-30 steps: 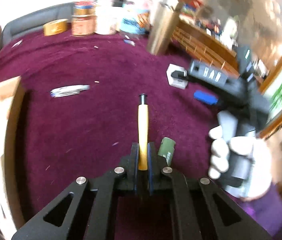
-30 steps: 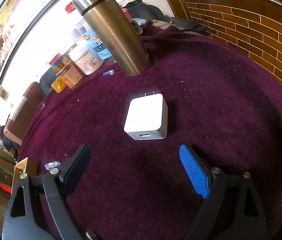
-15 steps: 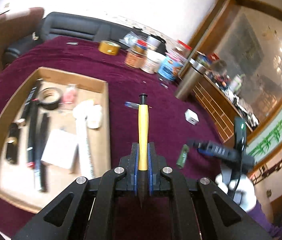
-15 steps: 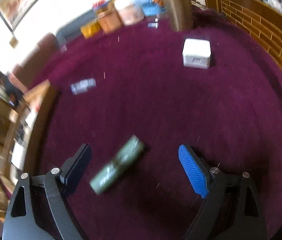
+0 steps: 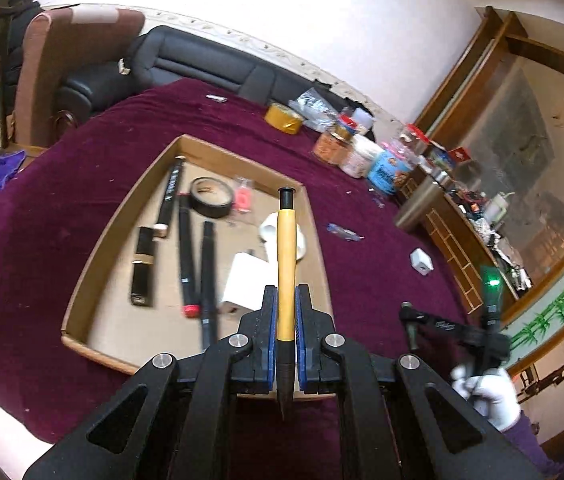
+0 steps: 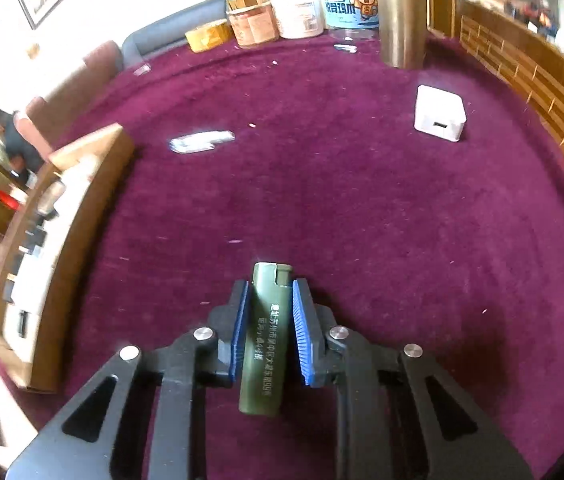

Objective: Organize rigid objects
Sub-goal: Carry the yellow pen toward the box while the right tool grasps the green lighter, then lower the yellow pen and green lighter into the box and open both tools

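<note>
My left gripper (image 5: 285, 294) is shut on a yellow pen with black ends (image 5: 286, 256), held above the right part of an open cardboard box (image 5: 93, 256) that has markers, black tape and a white block in it. In the right wrist view, my right gripper (image 6: 269, 286) has its jaws closing on a dark green lighter (image 6: 265, 332), and the blue pads press its sides just above the purple cloth. A white charger (image 6: 440, 114) lies farther off to the right. The box's edge (image 6: 81, 184) is to the left.
A small clear-blue item (image 6: 201, 141) lies on the cloth between box and charger. A steel flask (image 6: 402, 12), jars (image 6: 273, 12) and yellow tape (image 5: 284, 119) line the far side. A wooden shelf (image 6: 542, 80) borders the right. A gloved hand (image 5: 486, 392) holds the right tool.
The left gripper swung left with the pen to above the box. The right gripper moved from the charger to the green lighter and closed on it.
</note>
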Available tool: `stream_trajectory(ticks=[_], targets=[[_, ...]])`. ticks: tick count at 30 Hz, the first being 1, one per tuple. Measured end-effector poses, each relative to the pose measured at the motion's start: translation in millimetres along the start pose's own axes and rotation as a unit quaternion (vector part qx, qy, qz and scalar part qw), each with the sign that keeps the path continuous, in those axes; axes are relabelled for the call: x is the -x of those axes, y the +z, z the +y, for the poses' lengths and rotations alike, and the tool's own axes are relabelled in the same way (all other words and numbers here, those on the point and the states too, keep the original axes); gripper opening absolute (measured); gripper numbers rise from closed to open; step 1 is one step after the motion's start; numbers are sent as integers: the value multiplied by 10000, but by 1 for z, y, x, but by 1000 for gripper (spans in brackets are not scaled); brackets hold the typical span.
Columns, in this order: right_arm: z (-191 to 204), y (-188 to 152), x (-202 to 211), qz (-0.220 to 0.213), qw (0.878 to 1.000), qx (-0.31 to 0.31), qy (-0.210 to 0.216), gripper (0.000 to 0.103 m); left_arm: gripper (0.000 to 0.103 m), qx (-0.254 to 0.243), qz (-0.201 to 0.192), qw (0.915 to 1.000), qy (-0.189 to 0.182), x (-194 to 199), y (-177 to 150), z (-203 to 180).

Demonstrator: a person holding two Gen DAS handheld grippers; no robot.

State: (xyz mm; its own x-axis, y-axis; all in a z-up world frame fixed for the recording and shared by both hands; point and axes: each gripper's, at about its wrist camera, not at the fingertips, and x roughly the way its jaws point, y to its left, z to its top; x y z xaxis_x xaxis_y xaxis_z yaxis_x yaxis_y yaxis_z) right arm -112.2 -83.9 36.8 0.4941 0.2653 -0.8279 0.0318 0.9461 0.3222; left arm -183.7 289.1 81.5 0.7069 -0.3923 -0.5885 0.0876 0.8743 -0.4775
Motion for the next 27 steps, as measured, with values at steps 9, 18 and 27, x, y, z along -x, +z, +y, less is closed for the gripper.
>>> stream_trajectory(ticks=[9, 18, 27], targets=[[55, 6, 13, 97, 9929, 238, 1164, 17, 6, 145, 407, 9981, 444, -30, 5, 24], [113, 7, 31, 161, 9820, 801, 1700, 16, 7, 33, 765, 9879, 1346, -72, 13, 38], [166, 13, -28, 1091, 9728, 1223, 1635, 16, 31, 54, 412, 9865, 1584, -55, 11, 41]])
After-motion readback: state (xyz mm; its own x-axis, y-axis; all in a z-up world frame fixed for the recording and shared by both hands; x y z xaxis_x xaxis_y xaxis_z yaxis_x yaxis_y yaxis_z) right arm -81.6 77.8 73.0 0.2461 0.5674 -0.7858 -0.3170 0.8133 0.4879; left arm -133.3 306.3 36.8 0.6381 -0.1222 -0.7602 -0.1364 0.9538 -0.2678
